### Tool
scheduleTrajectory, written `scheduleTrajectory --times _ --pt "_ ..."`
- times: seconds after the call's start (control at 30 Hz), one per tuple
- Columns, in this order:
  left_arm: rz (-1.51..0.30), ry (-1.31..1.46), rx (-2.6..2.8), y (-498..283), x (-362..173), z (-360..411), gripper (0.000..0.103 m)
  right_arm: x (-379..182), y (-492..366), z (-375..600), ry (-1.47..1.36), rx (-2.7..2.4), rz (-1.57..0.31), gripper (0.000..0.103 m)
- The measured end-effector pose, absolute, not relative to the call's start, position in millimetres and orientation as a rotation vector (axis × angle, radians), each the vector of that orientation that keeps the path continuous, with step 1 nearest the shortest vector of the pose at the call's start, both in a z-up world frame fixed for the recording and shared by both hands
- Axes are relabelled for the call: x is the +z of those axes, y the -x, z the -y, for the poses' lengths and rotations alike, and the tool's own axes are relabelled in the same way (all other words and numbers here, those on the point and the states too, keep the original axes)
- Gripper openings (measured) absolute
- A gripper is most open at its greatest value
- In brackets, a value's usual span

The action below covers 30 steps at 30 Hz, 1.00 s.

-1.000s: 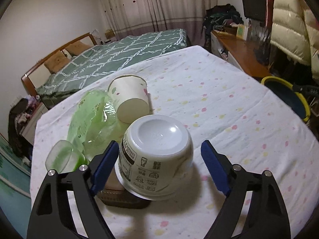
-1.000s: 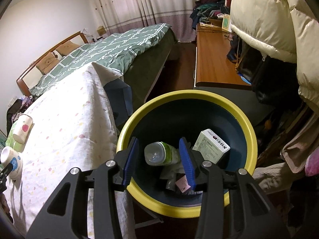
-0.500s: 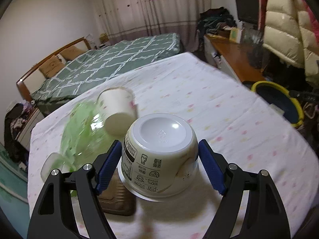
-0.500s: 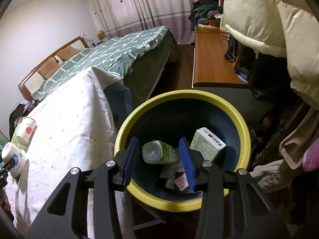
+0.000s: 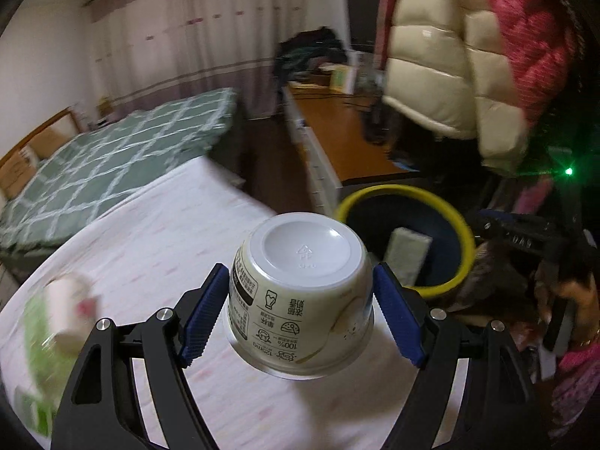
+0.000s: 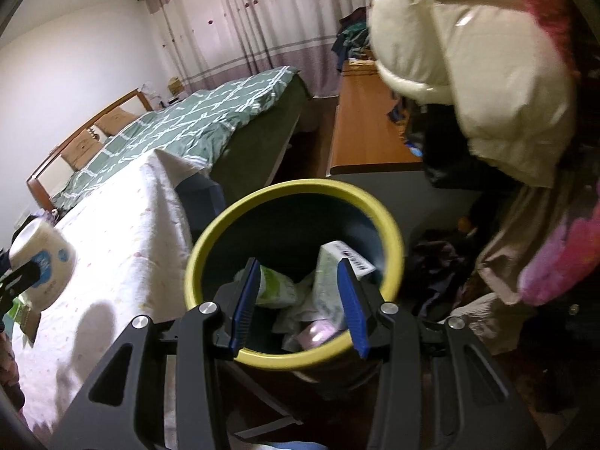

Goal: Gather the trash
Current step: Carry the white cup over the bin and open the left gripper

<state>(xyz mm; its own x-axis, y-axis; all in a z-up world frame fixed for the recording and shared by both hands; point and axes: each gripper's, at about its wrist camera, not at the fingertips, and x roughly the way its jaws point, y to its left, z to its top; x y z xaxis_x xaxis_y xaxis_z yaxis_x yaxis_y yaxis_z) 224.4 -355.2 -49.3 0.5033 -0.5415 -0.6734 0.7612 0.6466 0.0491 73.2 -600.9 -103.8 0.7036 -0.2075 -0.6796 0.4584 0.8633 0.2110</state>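
1. Left wrist view: left hand-held gripper [image 5: 300,307] clamps the upturned cup [image 5: 302,292] above the surface [image 5: 142,240], short of the bin [image 5: 403,238]; release only over the rim.
2. Right wrist view: right hand-held gripper [image 6: 300,303], half-open and empty, hangs above the bin [image 6: 292,273]; clear it aside.

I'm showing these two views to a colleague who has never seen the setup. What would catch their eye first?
Dead centre in the left wrist view, a white yogurt cup sits upside down, clamped between the blue pads of the left gripper above the dotted white tablecloth. Next is the yellow-rimmed bin beside the table, already holding a small box and wrappers, with the right gripper poised empty over it. A puffy cream jacket hangs at upper right.
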Motion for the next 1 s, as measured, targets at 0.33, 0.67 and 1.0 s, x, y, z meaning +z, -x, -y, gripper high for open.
scheduleTrajectory --times 0.33,0.67,1.0 --pt "-0.744 -0.458 -0.948 -223.3 -84.8 494.1 0.078 -107.4 -43.9 633.7 -0.39 -0.458 -0.704 0.041" --pt "-0.846 -0.501 -0.945 -234.5 -130.0 565.5 0.078 -110.9 -37.7 646.1 -0.389 -0.479 -0.716 0.044" --pt "-0.784 -0.421 -0.927 -223.5 -95.7 515.3 0.089 -111.7 -42.5 636.4 -0.383 -0.459 -0.721 0.045"
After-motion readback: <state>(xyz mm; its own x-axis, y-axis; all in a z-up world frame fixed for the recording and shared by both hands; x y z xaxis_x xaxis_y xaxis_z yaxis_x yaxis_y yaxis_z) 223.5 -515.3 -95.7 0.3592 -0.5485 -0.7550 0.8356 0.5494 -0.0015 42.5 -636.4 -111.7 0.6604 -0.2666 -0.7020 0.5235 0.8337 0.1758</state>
